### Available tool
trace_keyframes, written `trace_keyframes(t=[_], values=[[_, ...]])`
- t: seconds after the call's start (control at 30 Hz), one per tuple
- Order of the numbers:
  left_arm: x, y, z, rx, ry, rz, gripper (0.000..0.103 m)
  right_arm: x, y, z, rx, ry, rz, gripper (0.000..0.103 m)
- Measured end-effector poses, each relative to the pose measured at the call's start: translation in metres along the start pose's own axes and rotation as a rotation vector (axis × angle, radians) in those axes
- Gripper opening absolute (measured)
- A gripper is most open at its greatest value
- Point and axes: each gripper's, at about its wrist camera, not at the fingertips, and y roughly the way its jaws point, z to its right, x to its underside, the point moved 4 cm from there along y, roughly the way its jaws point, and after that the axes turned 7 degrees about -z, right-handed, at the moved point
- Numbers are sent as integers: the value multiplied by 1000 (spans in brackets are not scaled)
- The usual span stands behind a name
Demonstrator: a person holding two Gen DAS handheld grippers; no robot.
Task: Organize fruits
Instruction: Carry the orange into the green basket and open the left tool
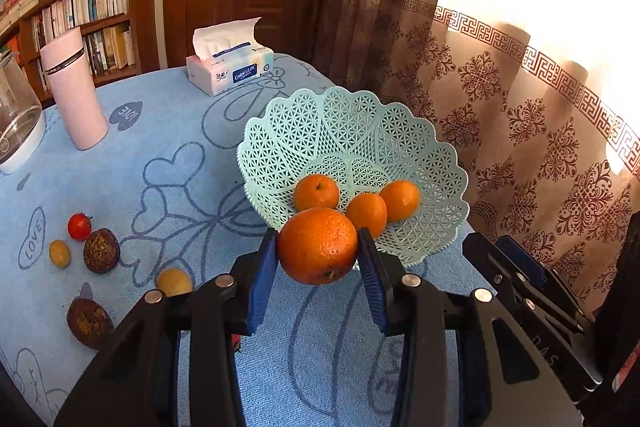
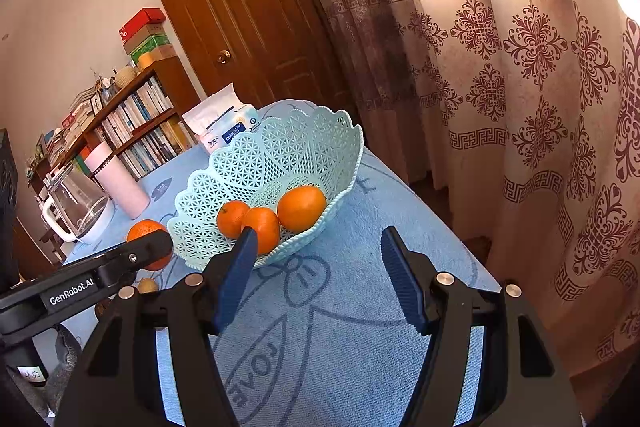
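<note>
My left gripper (image 1: 318, 247) is shut on a large orange (image 1: 317, 245) and holds it above the blue cloth, just in front of the mint lattice basket (image 1: 352, 131). Three oranges (image 1: 317, 191) lie in the basket. The held orange (image 2: 146, 237) also shows in the right wrist view, left of the basket (image 2: 256, 163), behind the left gripper's finger. My right gripper (image 2: 316, 259) is open and empty, above the cloth in front of the basket. Loose fruit lies on the cloth at left: a small red fruit (image 1: 79, 226), two dark passion fruits (image 1: 101, 250), two small yellow-brown fruits (image 1: 60, 253).
A pink flask (image 1: 74, 89), a glass kettle (image 1: 16, 123) and a tissue pack (image 1: 230, 63) stand at the back of the table. A patterned curtain (image 1: 520, 115) hangs close behind the table's right edge. A bookshelf and a wooden door stand behind.
</note>
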Motion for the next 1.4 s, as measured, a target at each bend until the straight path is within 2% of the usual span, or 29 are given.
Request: trace_keyframes(t=[0.27,0.3,0.33,0.4,0.43,0.63,0.93,1.1,1.4], values=[[-10,15,4,3,6,-6,41,-1,0,1,-1,9,-4,66],[-10,16,3,-2,0,-4,44,-1,1,2,-1,9,-4,66],[-10,16,1,-5,-5,-3,56,-1,1,1,-1,10,-4,66],[-8,14,-2,-2,-16,9,73,-1,1,1,-1,10,-5,66],[-7,13,-3,-7,-20,16,74,-1,1,1,0,10,-5,66],[-2,15,-13,-35,-54,1,75,-1,1,1,1,9,-4,66],[4,8,-22,-135,-42,29,86,-1,2,1,1,10,-5,66],[6,4,-25,-177,-29,41,87,-1,2,2,2,10,-4,66],[11,0,-32,-208,-42,41,88,-1,2,3,2,11,-4,69]])
